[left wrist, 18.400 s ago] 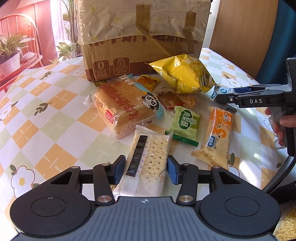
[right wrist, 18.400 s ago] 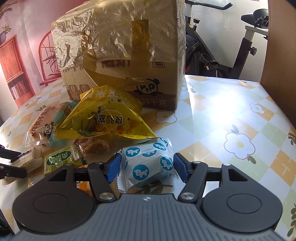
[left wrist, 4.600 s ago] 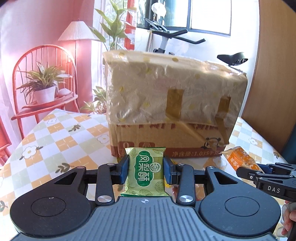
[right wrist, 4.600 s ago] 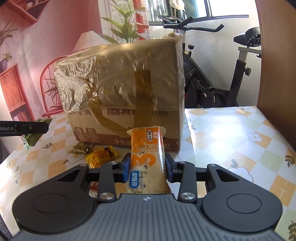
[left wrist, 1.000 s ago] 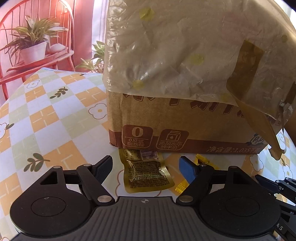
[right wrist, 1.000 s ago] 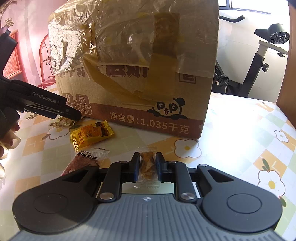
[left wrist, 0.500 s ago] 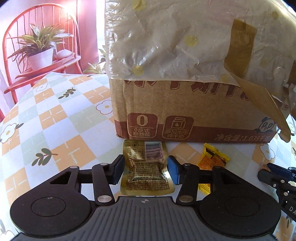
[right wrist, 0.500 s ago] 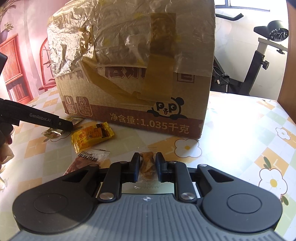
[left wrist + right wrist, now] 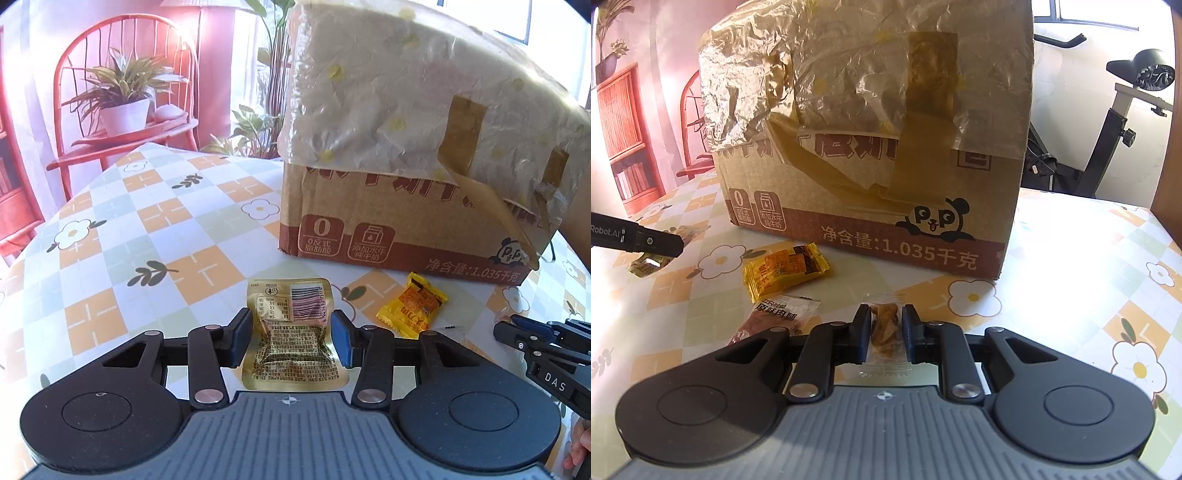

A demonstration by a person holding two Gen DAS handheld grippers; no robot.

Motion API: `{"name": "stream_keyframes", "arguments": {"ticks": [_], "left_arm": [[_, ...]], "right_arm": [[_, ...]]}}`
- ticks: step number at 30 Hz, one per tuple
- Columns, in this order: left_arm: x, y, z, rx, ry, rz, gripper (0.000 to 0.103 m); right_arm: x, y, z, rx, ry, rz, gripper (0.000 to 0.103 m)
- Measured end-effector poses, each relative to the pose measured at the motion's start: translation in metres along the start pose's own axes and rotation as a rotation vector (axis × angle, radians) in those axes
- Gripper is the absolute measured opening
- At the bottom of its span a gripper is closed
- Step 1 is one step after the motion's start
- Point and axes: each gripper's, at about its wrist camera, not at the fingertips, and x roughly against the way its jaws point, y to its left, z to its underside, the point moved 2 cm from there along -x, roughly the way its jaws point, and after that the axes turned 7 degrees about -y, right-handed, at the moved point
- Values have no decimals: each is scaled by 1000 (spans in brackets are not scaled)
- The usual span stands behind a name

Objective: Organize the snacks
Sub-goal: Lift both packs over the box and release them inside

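My left gripper [image 9: 291, 334] has its blue pads [image 9: 242, 332] drawn in against the two side edges of the gold foil packet [image 9: 291, 347], pinching it across its width; the packet's long axis runs straight ahead along my fingers, barcode end forward and pointing toward the cardboard box [image 9: 402, 206]; whether it has left the surface [image 9: 155, 236] I cannot tell from this angle. My right gripper [image 9: 884, 330] is narrowed almost to closing on a small clear-wrapped brown snack [image 9: 884, 328], held across its short side with its length likewise running forward toward the box; it looks low, at or just above the surface.

Outward from there: two snacks are left loose between my grippers, the yellow candy packet [image 9: 786, 269] lying slantwise near the foot of the box, and the pink meat-strip packet [image 9: 775, 317] just to the left of my right gripper, its long axis angled toward me; the right gripper is the nearer to both. The box stands directly ahead of both grippers, wrapped in crinkled plastic and tape; its top is out of view in both cameras, so I judge that both snacks must be lifted high above its wall before they can go in.
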Motion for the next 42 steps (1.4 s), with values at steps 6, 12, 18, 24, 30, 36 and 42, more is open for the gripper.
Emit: {"name": "stream_keyframes", "arguments": {"ticks": [6, 12, 18, 24, 30, 36, 42], "left_arm": [[25, -13, -14, -23, -84, 13, 48], [44, -16, -31, -1, -161, 40, 48], [74, -21, -72, 4, -304, 57, 49], [93, -35, -130, -13, -434, 91, 49], [72, -60, -186, -65, -480, 113, 49], [12, -74, -220, -78, -416, 107, 49], [-30, -81, -225, -107, -315, 102, 54]], "right_arm": [[14, 3, -2, 13, -39, -26, 19], [48, 6, -17, 44, -112, -43, 19], [83, 5, -73, 51, -260, -76, 19], [85, -3, -151, 74, -379, -81, 19], [44, -16, -212, 104, -368, -10, 19], [-7, -29, -234, 131, -250, 66, 19], [-24, -47, -229, 80, -175, 129, 20]]}}
